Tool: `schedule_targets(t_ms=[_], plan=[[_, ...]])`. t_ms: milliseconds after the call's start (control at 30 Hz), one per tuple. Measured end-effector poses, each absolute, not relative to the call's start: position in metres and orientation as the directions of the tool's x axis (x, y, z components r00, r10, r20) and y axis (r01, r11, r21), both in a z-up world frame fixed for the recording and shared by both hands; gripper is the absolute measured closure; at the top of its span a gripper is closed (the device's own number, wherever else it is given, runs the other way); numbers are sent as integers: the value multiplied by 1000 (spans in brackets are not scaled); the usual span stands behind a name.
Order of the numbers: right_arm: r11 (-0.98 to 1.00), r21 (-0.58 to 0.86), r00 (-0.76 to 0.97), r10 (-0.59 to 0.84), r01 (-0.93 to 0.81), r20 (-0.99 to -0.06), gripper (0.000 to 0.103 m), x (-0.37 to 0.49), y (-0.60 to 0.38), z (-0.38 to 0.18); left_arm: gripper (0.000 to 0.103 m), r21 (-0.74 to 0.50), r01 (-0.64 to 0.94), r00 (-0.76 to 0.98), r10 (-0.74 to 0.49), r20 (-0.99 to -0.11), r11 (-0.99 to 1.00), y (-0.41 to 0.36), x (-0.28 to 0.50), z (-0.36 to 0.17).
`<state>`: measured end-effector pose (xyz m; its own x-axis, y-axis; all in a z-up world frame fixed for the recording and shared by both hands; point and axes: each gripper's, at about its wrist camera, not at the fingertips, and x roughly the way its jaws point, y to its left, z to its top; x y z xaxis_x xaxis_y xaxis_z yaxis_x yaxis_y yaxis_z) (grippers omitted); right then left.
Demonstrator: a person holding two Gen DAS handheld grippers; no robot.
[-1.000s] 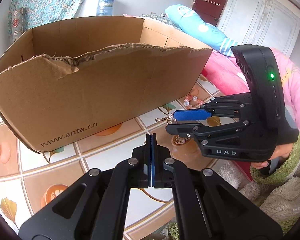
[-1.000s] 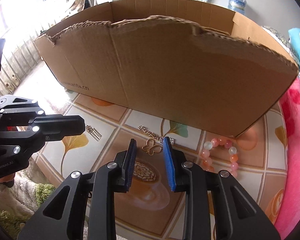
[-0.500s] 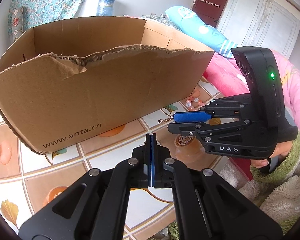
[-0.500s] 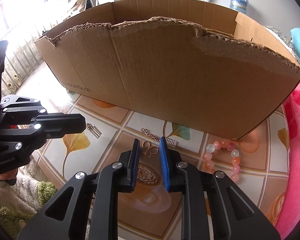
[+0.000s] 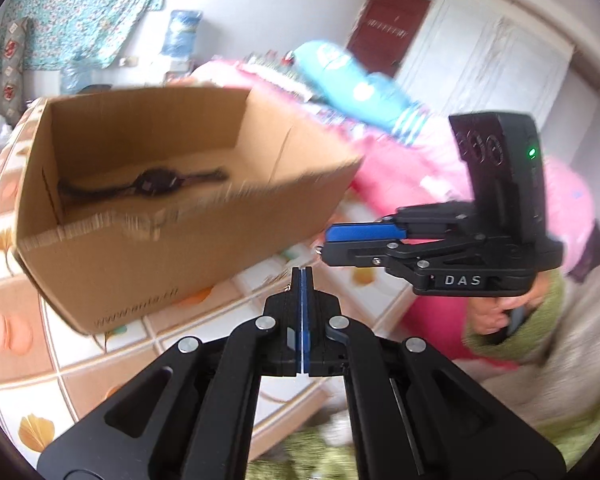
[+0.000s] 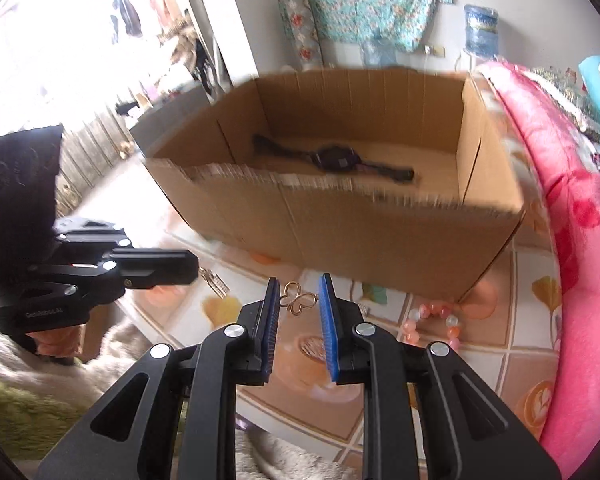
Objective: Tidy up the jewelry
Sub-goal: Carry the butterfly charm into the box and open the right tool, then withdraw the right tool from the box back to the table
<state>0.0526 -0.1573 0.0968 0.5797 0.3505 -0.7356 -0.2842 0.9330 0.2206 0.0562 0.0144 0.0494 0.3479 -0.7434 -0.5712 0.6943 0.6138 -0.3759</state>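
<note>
My right gripper [image 6: 299, 298] is shut on a gold butterfly pendant [image 6: 296, 300] and holds it in the air in front of the cardboard box [image 6: 340, 232]. It also shows at the right of the left wrist view [image 5: 328, 242]. My left gripper [image 5: 302, 276] is shut and holds a small silver chain charm [image 6: 214, 280] that hangs from its tip [image 6: 192, 268]. A dark watch [image 6: 336, 158] lies inside the box, also visible in the left wrist view [image 5: 156, 182]. A pink bead bracelet [image 6: 432, 322] lies on the patterned tabletop.
The box [image 5: 172, 248] stands on a tile-patterned tabletop [image 6: 512, 320]. A pink blanket [image 6: 572, 240] lies at the right. A fuzzy green and white sleeve [image 6: 28, 400] is at the near edge.
Both grippers have risen well above the tabletop, so the box interior and watch now show. The right gripper closed on the gold pendant and lifted it off the table.
</note>
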Motion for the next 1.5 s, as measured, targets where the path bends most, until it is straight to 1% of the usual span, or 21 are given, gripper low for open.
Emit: schedule_targets(t_ms=[167,233,333,400,433,500,600,700,800,933,1000,1067,1100,1133,1267,1500], plan=[[911,238,662,408,-336,-629,83,61,-165,150,103,-405,729,353,-810,-468,552,21,68,96],[909,218,678,410,-355,-610,83,74,-168,164,103,-399,737,363,-817,-447,546,21,79,110],[902,212,642,418,-376,-643,83,109,-170,170,103,-383,722,379,-793,-477,576,13,100,119],[903,204,583,404,-379,-705,83,141,-171,168,103,-372,693,381,-752,-538,617,2,122,115],[905,201,560,393,-374,-730,83,152,-171,167,103,-369,674,368,-724,-584,640,-6,134,109],[902,187,484,373,-389,-791,83,179,-167,155,103,-417,639,315,-715,-624,646,-12,155,99],[892,169,403,350,-419,-846,83,201,-160,131,103,-494,585,220,-712,-667,643,-26,180,74],[892,171,299,313,-419,-901,83,226,-160,106,103,-525,541,149,-689,-709,657,-42,196,50],[893,133,249,259,-431,-933,83,237,-158,88,103,-515,526,111,-655,-747,677,-54,201,35],[887,75,228,197,-455,-954,83,241,-154,78,103,-488,521,72,-606,-793,700,-72,205,23],[887,69,222,188,-456,-957,83,241,-155,75,103,-492,511,56,-599,-799,705,-75,206,19],[889,69,228,190,-452,-955,82,241,-159,74,100,-483,504,60,-587,-807,716,-77,207,15],[891,70,231,191,-449,-954,82,240,-161,74,96,-485,497,58,-585,-809,720,-77,207,13],[892,73,234,196,-447,-952,82,241,-163,74,94,-486,493,60,-585,-809,722,-75,205,14],[894,85,260,217,-440,-941,82,239,-169,80,88,-453,491,111,-569,-815,744,-74,207,18],[906,116,348,271,-408,-897,82,232,-187,103,86,-416,498,211,-572,-792,761,-59,205,37]])
